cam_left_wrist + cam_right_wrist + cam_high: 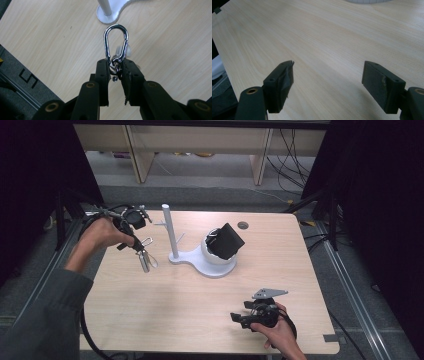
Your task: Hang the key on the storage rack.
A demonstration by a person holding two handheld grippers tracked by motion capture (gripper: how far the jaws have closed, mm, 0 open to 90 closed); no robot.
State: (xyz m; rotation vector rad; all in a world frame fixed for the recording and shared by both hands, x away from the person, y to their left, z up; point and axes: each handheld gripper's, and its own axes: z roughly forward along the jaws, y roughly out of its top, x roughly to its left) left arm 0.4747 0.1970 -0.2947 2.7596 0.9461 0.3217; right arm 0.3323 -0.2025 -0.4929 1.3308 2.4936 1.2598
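The carabiner [116, 42] hangs pinched by its base in the left tool [115, 68], above the table [165, 315] just left of the white stand [171, 227], likely for hooking there. The right tool [328, 77], spread wide, idles at the near right.

Stand [202, 262] mid-table [150, 320]; pouch [226, 241] on its bowl, post [170, 231] left.

carabiner [116, 41]: shiny silver | stand [200, 257]: white | table [165, 305]: pale wood grain (light streaks) | jaws: black
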